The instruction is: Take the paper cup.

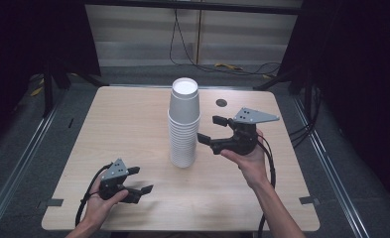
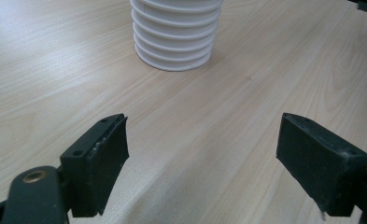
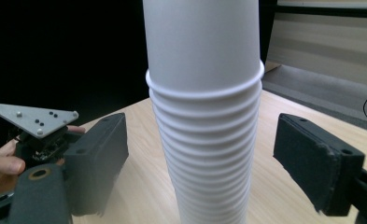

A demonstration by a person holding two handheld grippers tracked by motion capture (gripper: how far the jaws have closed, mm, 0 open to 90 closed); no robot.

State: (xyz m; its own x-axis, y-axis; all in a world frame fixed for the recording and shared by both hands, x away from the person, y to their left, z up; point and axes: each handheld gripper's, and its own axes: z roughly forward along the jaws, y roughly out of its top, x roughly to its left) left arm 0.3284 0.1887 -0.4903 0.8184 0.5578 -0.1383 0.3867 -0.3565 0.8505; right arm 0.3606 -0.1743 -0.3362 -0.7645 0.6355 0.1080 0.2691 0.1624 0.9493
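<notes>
Cups (image 1: 184, 124) in a tall white stack stand in the middle of the table (image 1: 128, 129).

The right claw (image 1: 208, 130) is spread wide at 3 o'clock of the stack, close beside it, not touching. In the right gripper view the stack stands between its jaws. The left claw (image 1: 140, 179) is at 7 o'clock, well apart, spread wide and holding nothing.

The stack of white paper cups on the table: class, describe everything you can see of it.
The stack of white paper cups stands upside down and upright near the middle of the pale wooden table. Many nested rolled rims ring its lower part; the top cup's smooth wall and flat white base rise above. The open right gripper brackets it without touching.
</notes>
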